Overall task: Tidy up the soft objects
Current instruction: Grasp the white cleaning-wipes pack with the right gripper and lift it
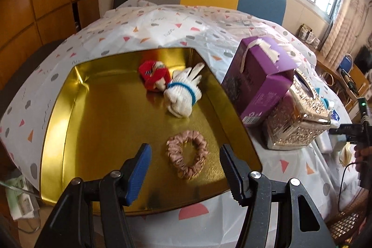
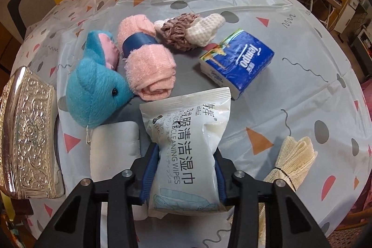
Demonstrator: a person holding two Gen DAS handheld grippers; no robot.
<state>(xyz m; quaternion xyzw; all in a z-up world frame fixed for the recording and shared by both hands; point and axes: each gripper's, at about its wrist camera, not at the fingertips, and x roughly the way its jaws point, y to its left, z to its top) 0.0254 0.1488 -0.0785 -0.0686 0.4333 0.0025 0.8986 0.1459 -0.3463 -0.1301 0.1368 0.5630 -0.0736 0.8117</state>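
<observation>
My left gripper [image 1: 184, 150] hangs open over a gold metal tray [image 1: 104, 131]. A pink scrunchie [image 1: 173, 150] lies on the tray floor below the gap between its fingers, untouched. Farther in the tray sit a red knitted item [image 1: 153, 76] and a white rolled glove with a blue band [image 1: 181, 94]. My right gripper [image 2: 186, 150] is shut on a white pack of wet wipes [image 2: 186, 122], the pads pressing both its sides. Around the pack lie a blue plush dolphin [image 2: 97, 87], a pink rolled towel [image 2: 146, 62], a brown and white knit piece [image 2: 186, 34] and a blue tissue pack [image 2: 239, 59].
A purple carton [image 1: 258, 80] leans on a silver embossed box [image 1: 295, 122] right of the tray. In the right wrist view a white pad [image 2: 114, 148] lies left of the wipes and a cream mesh cloth [image 2: 293, 162] to the right. A patterned cloth covers the table.
</observation>
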